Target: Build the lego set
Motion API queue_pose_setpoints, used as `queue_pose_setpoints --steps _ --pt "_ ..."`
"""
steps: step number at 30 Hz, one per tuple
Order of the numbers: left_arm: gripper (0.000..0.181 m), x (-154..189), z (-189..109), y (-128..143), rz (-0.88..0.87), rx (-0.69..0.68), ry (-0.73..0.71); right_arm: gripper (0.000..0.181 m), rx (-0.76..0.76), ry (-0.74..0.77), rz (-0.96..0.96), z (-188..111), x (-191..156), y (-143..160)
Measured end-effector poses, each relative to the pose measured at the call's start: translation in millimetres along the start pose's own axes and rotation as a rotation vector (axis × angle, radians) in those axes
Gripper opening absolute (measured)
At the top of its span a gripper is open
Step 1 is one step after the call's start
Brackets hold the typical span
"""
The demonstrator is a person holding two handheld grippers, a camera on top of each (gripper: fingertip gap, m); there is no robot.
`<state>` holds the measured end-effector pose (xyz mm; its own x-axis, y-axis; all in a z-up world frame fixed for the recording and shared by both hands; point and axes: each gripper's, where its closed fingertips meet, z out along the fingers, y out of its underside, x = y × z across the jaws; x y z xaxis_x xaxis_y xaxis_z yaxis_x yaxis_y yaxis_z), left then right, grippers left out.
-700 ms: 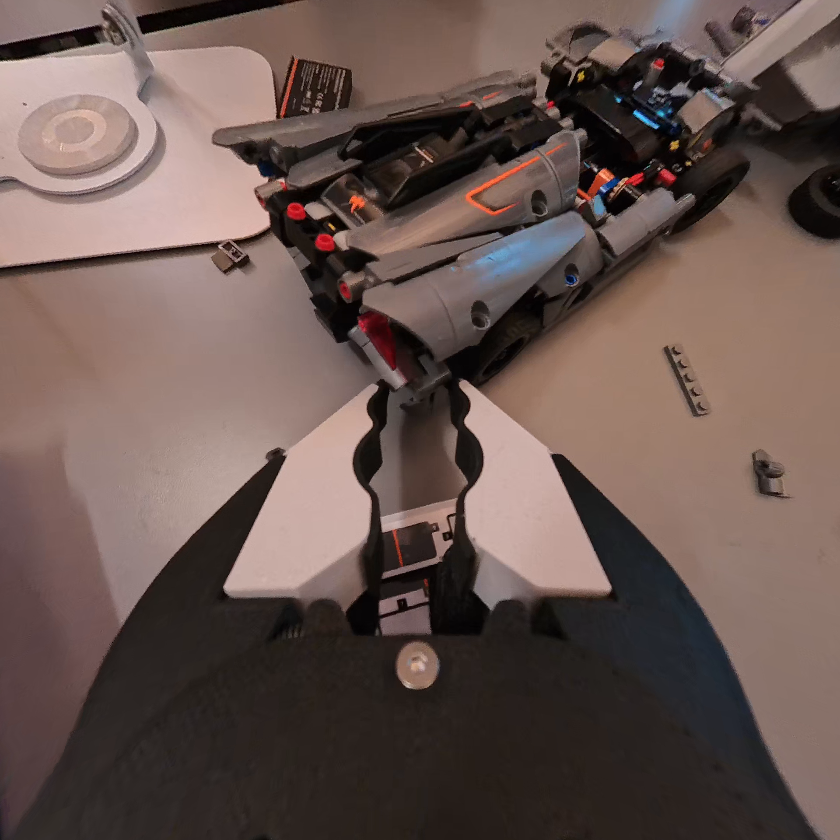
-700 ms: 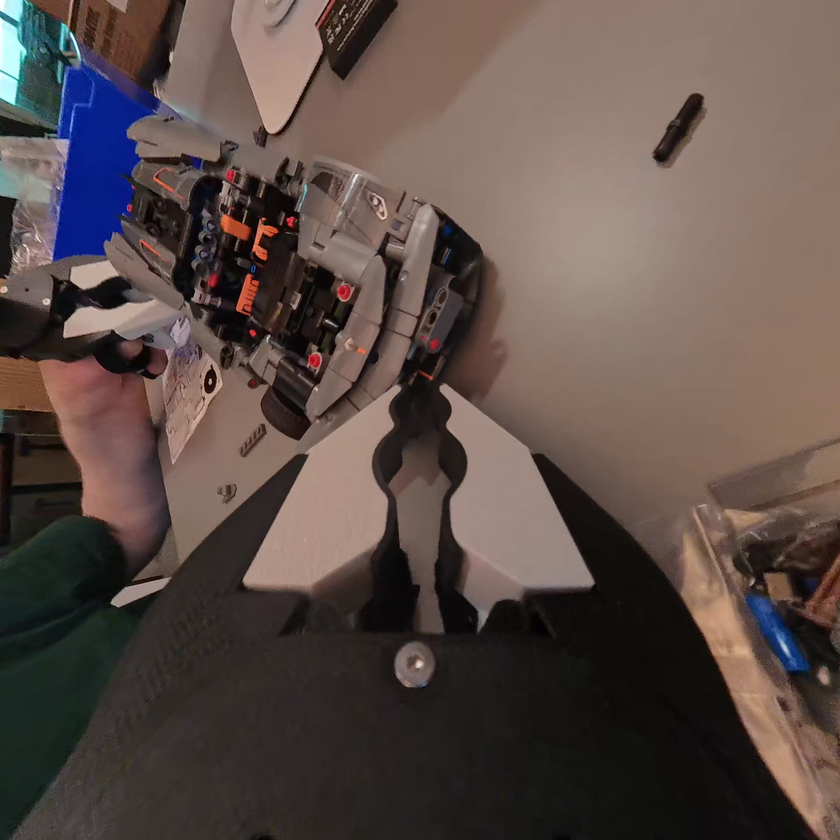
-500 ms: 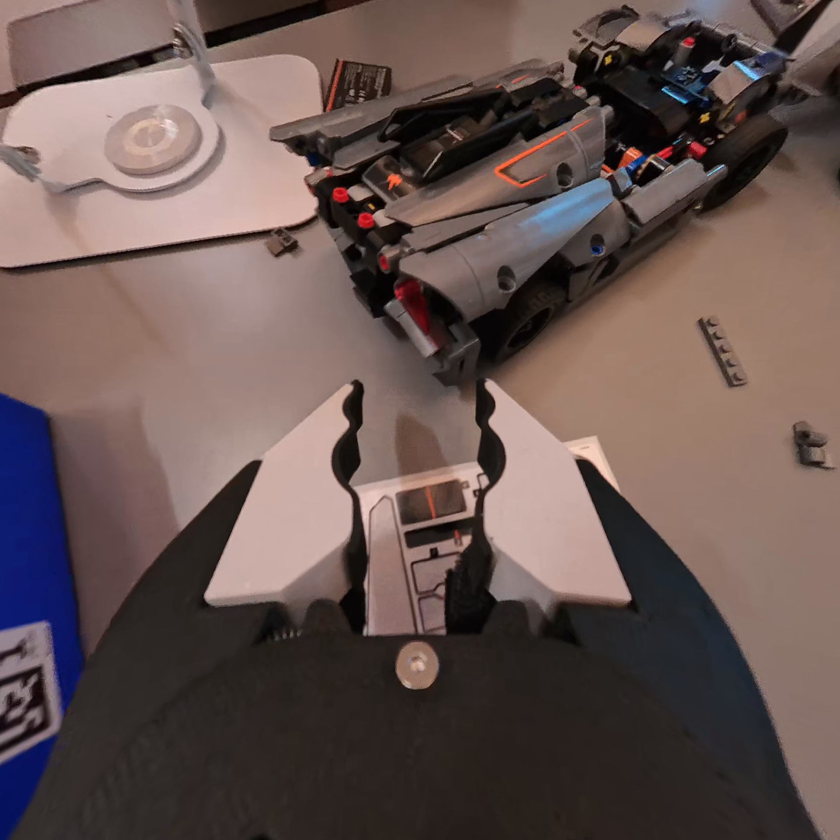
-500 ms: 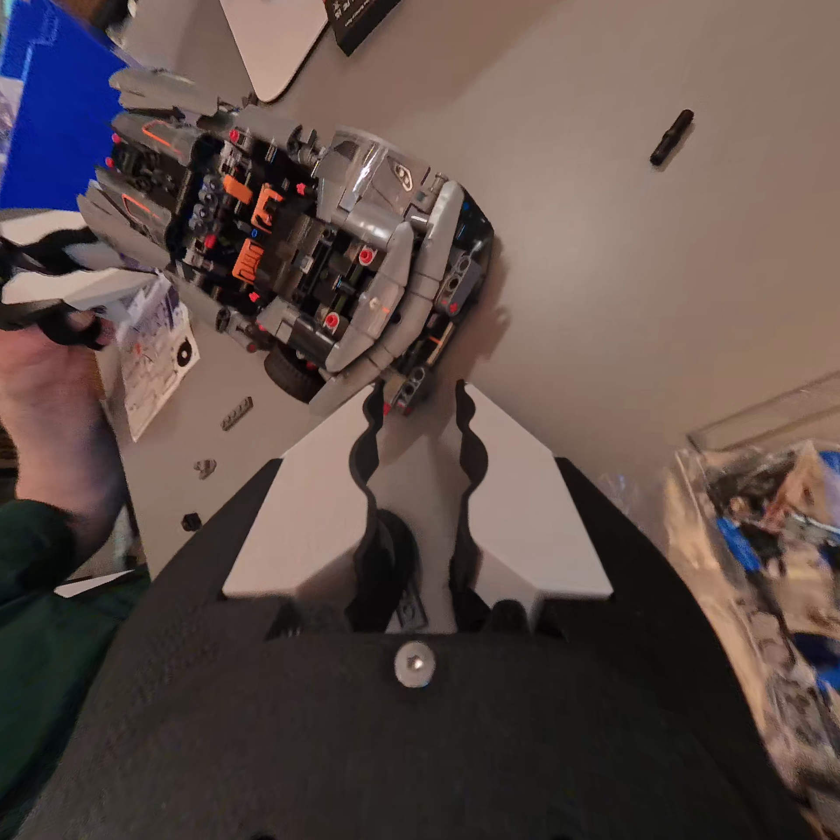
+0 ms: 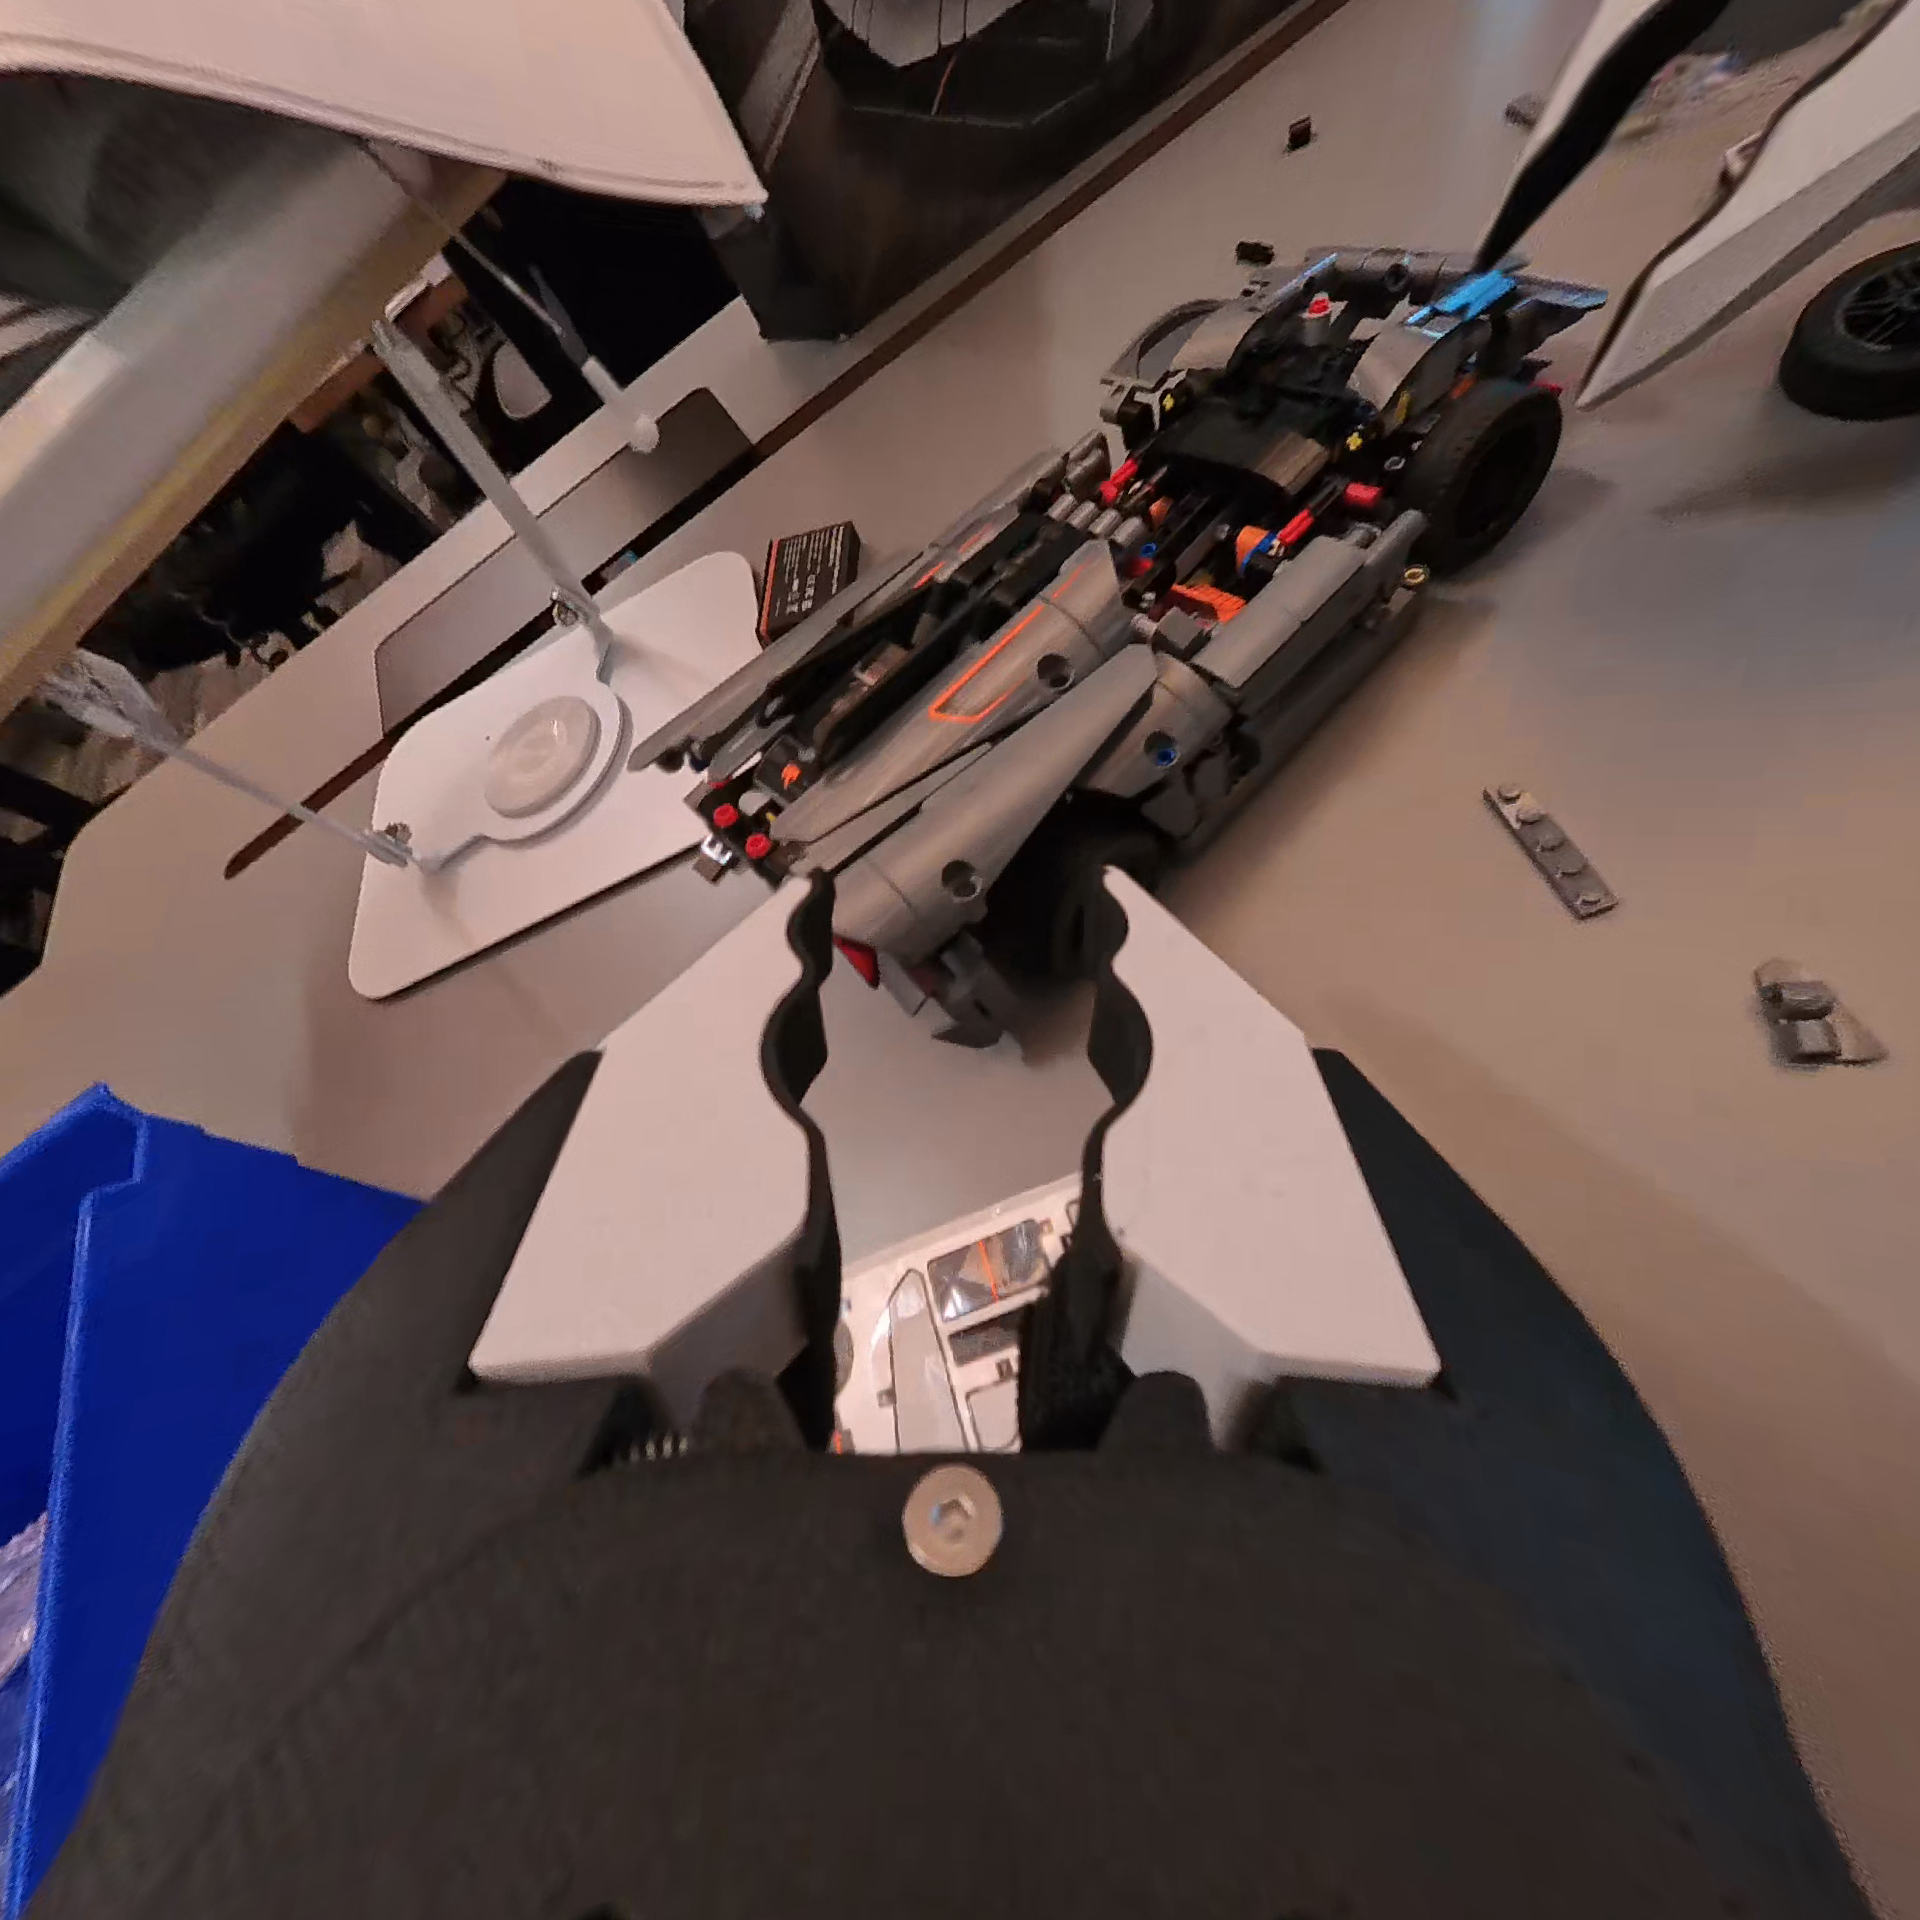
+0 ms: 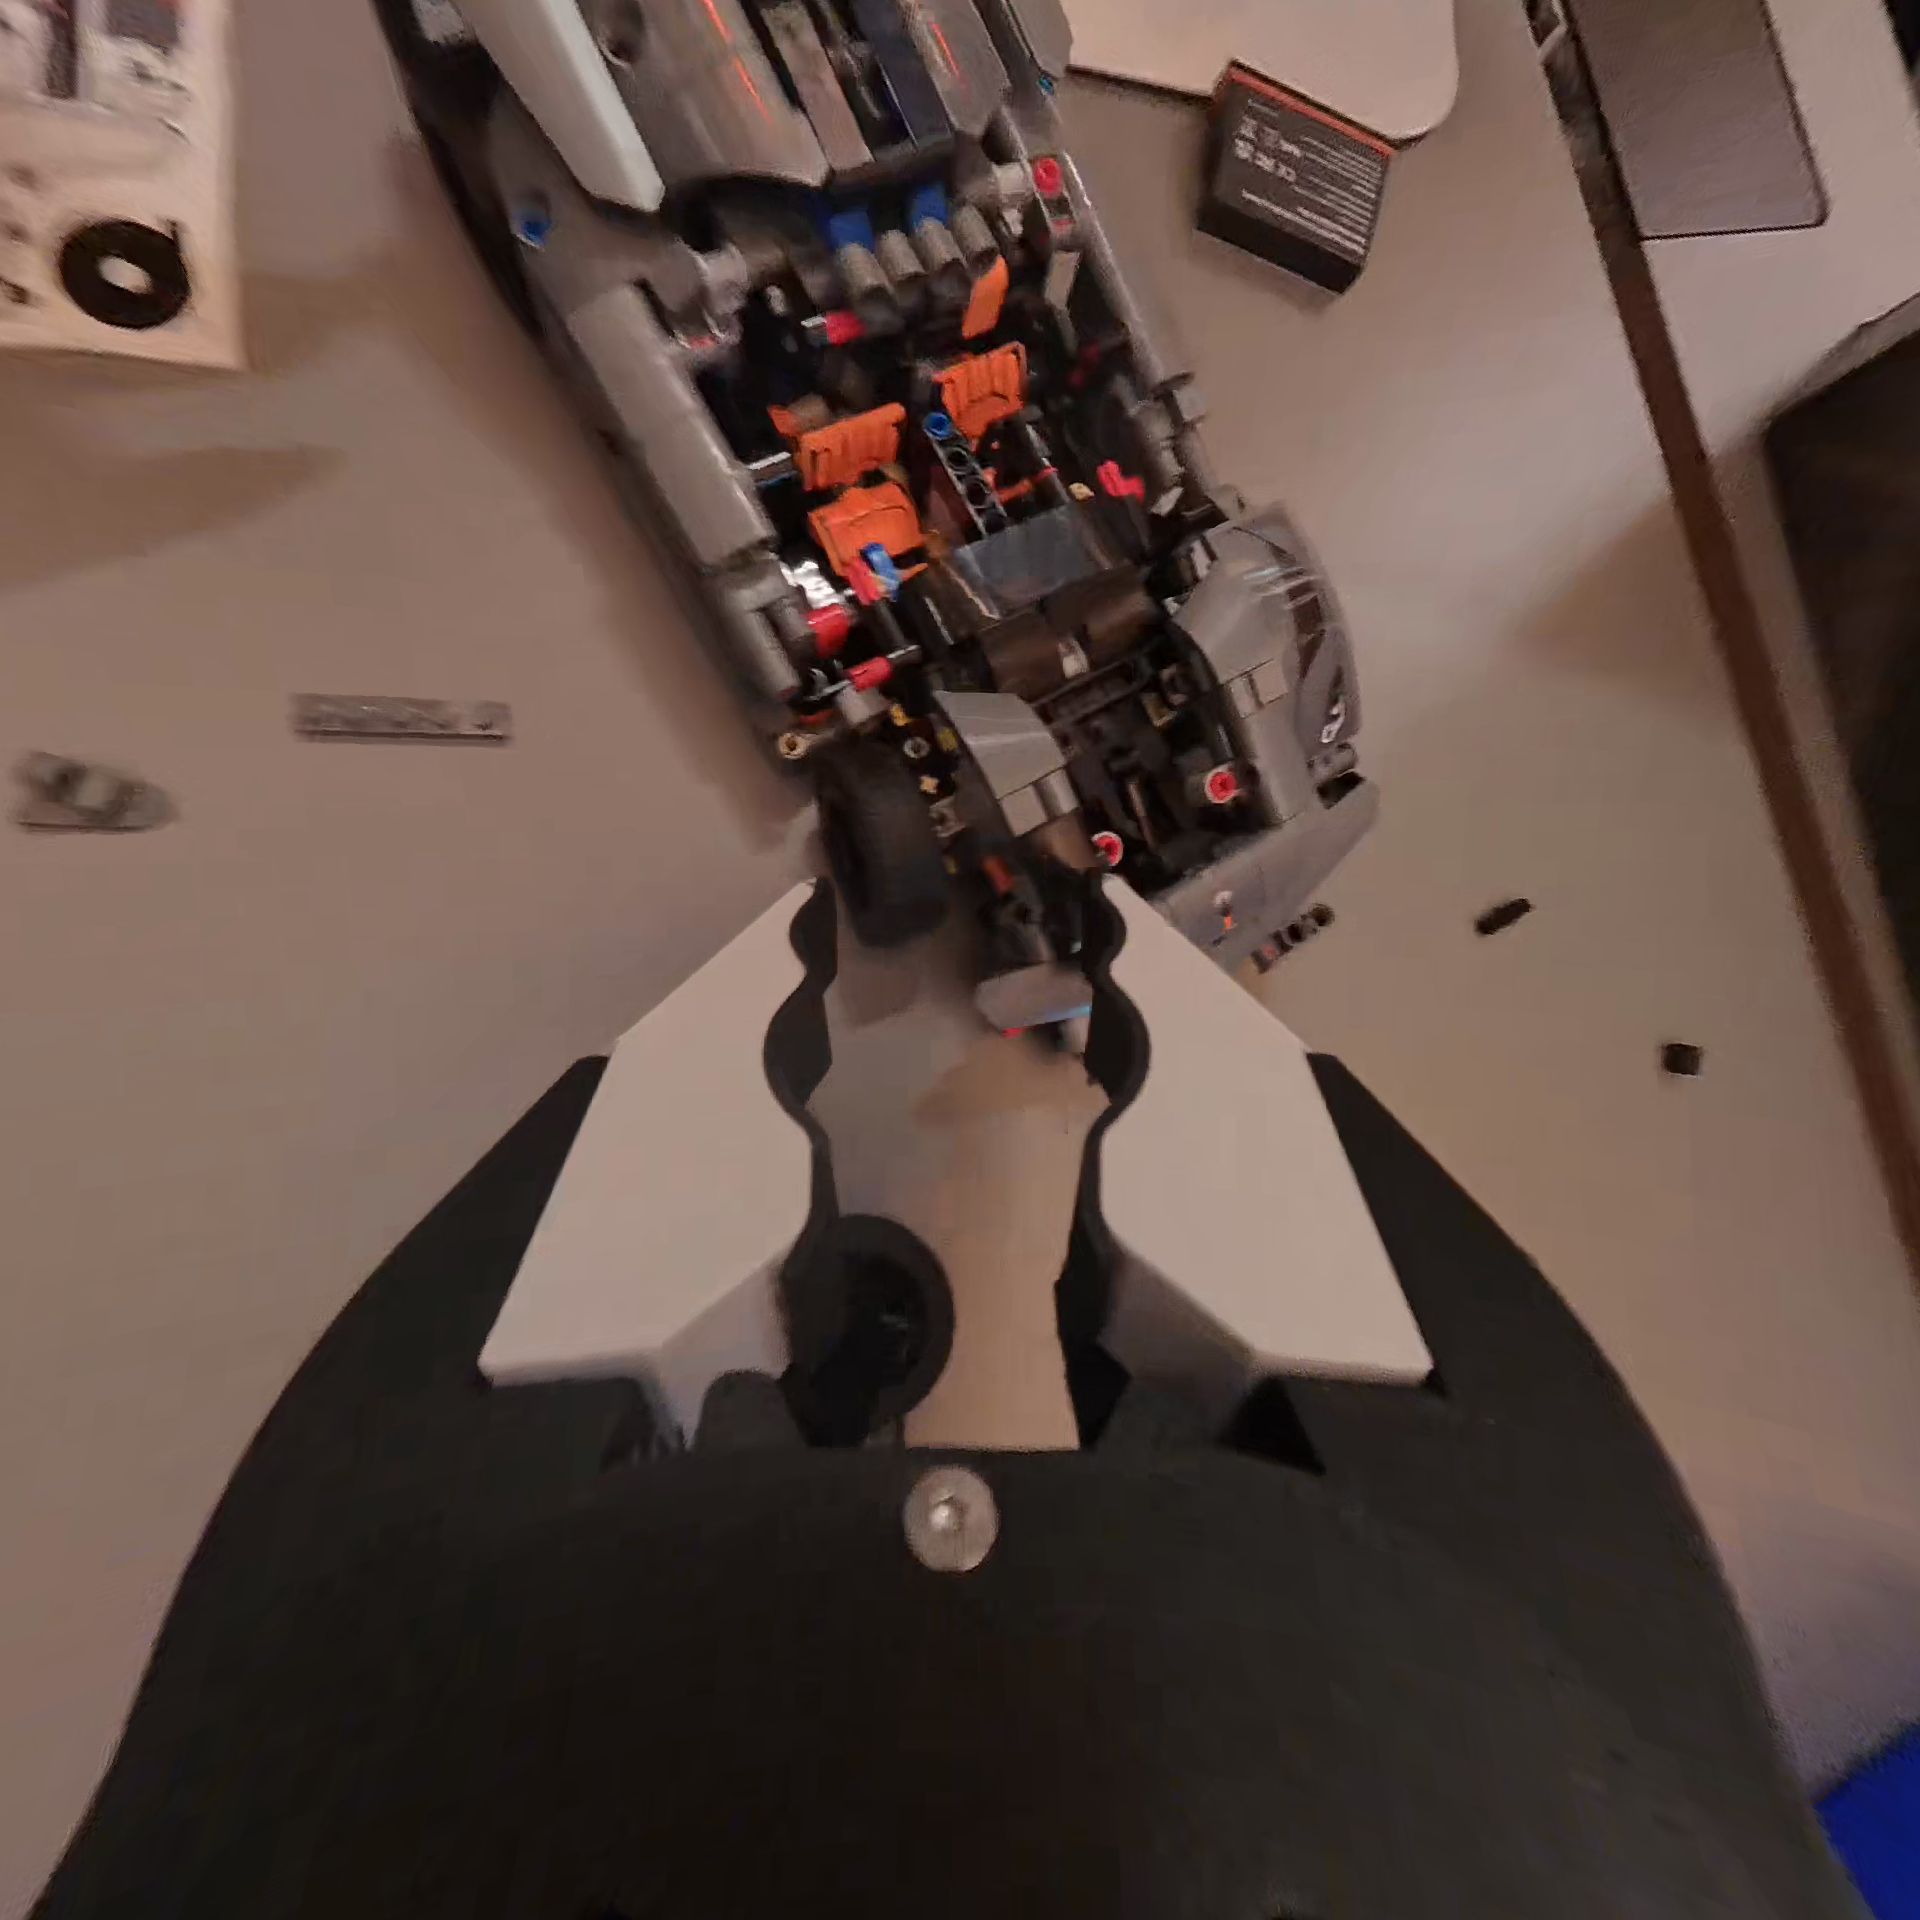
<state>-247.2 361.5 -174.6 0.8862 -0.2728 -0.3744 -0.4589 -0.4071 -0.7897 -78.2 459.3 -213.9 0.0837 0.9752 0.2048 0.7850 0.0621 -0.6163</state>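
Table (image 5: 1662, 665) surface, grey, is shown carrying a part-built toy car (image 5: 1091, 665), which is laid diagonally and seen from its tail in the left wrist view and from above its open middle in the right wrist view. Grey body panels are fitted along the sides; black, orange and red inner parts are left exposed.

A white stand base (image 5: 520, 831) is placed beside the car's tail, and a blue bin (image 5: 156, 1299) is seen at the table's near left edge. An instruction sheet (image 6: 104, 187) is laid near the car. A loose wheel (image 5: 1860, 322) is seen beyond the car's nose, well apart from it, and a second black wheel (image 6: 873, 1320) lies under the right gripper (image 6: 956, 935).

The left gripper (image 5: 956, 914) is held above the car's tail with jaws spread and nothing between them. The right gripper is likewise spread and empty, poised over the front wheel area.

Small parts are scattered on the table: a grey strip plate (image 5: 1548, 852), a small grey connector (image 5: 1808, 1018) and a dark flat box (image 6: 1288, 177).

Risk is judged as follows: both views are blurred, suggesting quick motion, so fitted panels could be knocked loose by a spread finger; loose small parts could be swept off the table by either gripper.
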Motion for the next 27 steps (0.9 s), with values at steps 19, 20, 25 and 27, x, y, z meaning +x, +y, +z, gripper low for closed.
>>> queue_pose_setpoints --steps 19,20,25,27 --pt "0.045 14 21 -22 0.183 0.026 0.036 0.045 -0.099 0.104 -0.421 14 18 8" --pt "0.045 14 22 -24 0.198 0.028 0.037 0.046 -0.101 0.102 -0.432 14 18 7" --pt "0.045 24 25 -42 0.264 0.051 0.078 0.048 -0.091 0.084 -0.439 14 16 6" --pt "0.045 34 30 -49 0.304 0.044 0.124 0.045 -0.089 0.073 -0.438 16 16 7"
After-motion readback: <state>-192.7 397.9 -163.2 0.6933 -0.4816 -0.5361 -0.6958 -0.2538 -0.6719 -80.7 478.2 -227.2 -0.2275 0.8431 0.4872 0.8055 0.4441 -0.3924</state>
